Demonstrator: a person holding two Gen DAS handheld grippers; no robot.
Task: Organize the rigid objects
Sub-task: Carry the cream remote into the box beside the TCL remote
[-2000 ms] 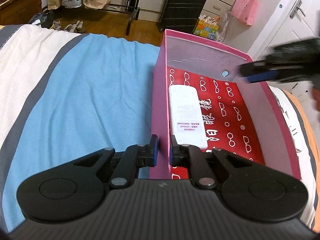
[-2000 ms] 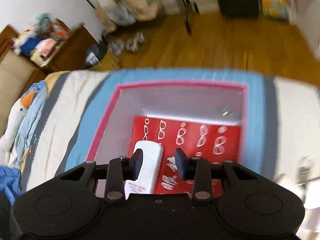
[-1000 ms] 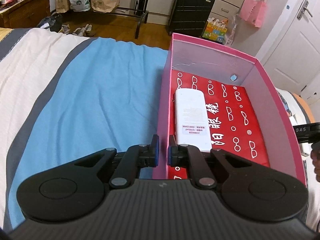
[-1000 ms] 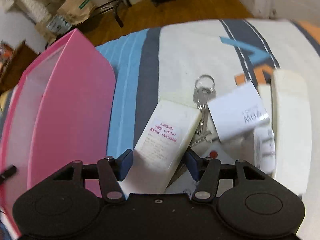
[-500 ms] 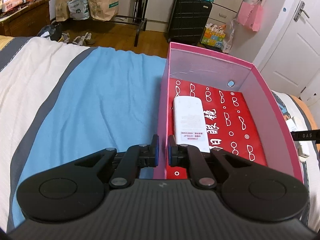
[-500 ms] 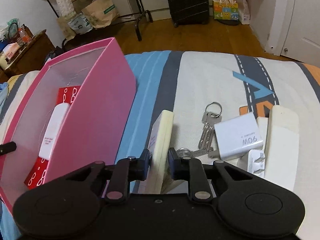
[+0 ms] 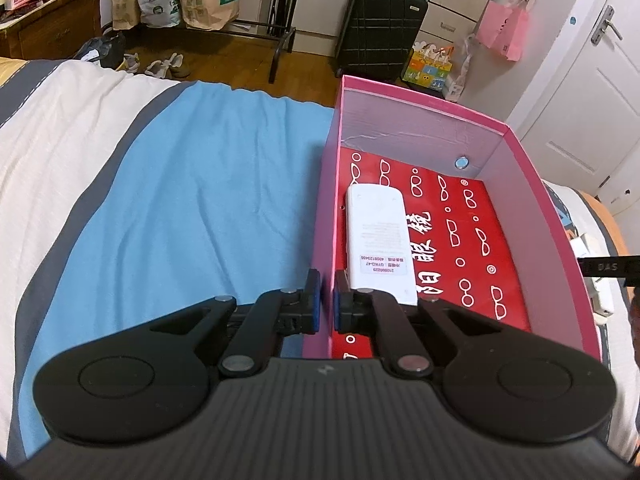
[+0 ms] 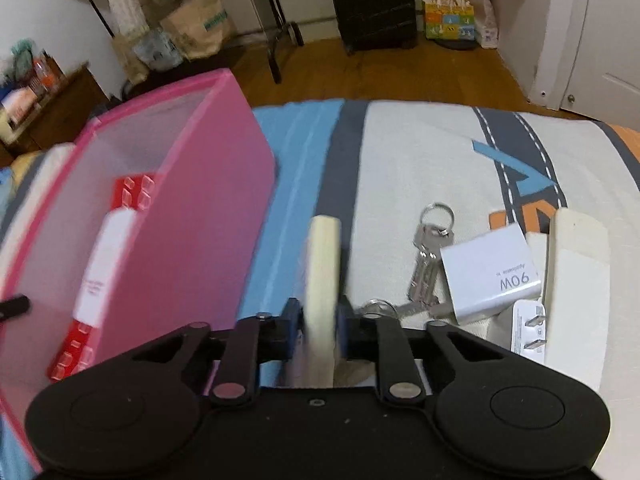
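Gripping the pink box (image 7: 326,200) by its near wall, the left gripper (image 7: 326,304) steadies it on the bed (image 7: 180,184); the right gripper (image 8: 320,332) pinches a cream remote (image 8: 322,280) on edge beside it.

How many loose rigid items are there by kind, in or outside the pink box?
White rectangular plastic remotes: 3
White plastic chargers: 2
Silver metal key bunches: 1
Total: 6

Left gripper (image 7: 326,300) jaws nearly together; right gripper (image 8: 320,330) jaws clamped.
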